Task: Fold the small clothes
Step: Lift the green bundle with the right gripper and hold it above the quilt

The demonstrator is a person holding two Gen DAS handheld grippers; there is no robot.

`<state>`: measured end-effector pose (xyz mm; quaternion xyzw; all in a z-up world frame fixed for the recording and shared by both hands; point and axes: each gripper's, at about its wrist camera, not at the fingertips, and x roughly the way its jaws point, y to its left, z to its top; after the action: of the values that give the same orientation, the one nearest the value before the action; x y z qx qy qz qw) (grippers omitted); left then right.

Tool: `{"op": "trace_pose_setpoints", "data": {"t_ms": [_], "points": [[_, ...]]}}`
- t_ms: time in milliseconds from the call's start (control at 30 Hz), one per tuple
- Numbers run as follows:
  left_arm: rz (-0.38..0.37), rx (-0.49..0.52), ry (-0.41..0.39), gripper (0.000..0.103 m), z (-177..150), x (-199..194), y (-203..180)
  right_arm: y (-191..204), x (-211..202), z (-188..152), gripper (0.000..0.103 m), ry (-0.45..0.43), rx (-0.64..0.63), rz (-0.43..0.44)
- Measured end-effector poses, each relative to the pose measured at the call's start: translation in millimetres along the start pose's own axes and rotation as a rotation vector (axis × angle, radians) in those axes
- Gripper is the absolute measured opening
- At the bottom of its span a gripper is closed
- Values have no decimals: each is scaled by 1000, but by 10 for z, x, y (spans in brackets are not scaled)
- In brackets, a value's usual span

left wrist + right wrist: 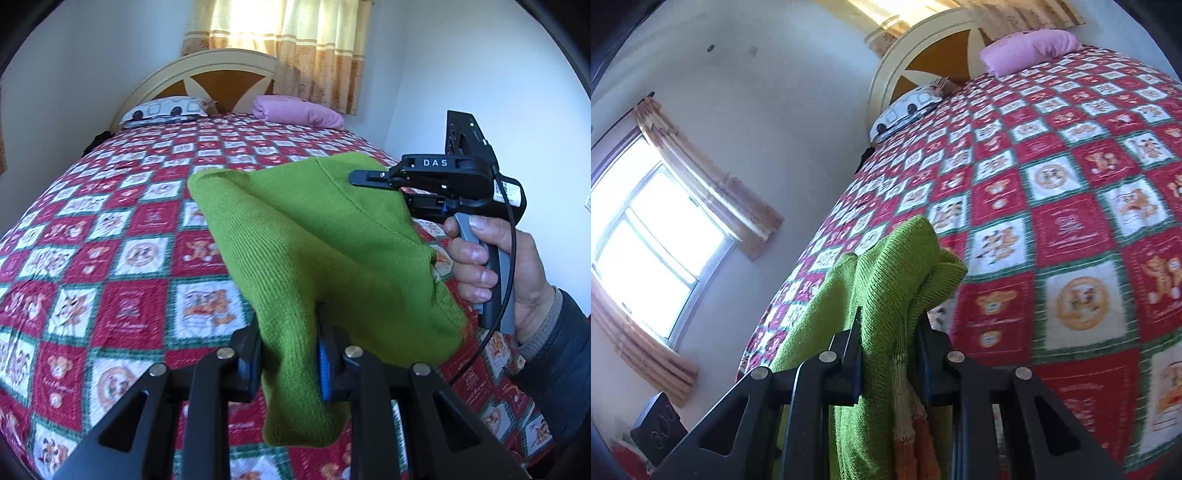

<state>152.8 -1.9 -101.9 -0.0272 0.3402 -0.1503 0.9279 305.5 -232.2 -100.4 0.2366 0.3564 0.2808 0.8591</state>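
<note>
Both wrist views look close along the bed point(110, 258) (right one tilted) toward the headboard point(945, 48)

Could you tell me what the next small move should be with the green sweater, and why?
Probably lower it onto the quilt to lay it flat. The green sweater hangs bunched in the air, pinched by the left gripper and the right gripper, so no clean fold looks possible yet.

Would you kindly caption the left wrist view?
Both grippers, left and right, hold a green knit garment above the quilt.
</note>
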Motion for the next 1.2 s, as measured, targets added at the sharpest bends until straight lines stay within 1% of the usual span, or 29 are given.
{"op": "trace_pose_setpoints", "data": {"t_ms": [233, 400, 867, 1200], "points": [[17, -25, -19, 25, -103, -196, 221, 249, 259, -64, 23, 31, -20, 33], [46, -41, -34, 25, -133, -320, 397, 443, 513, -108, 23, 62, -35, 57], [118, -98, -43, 24, -274, -512, 874, 928, 1092, -243, 23, 136, -80, 112], [162, -124, -53, 24, -367, -620, 1116, 1247, 1437, -271, 23, 175, -111, 142]]}}
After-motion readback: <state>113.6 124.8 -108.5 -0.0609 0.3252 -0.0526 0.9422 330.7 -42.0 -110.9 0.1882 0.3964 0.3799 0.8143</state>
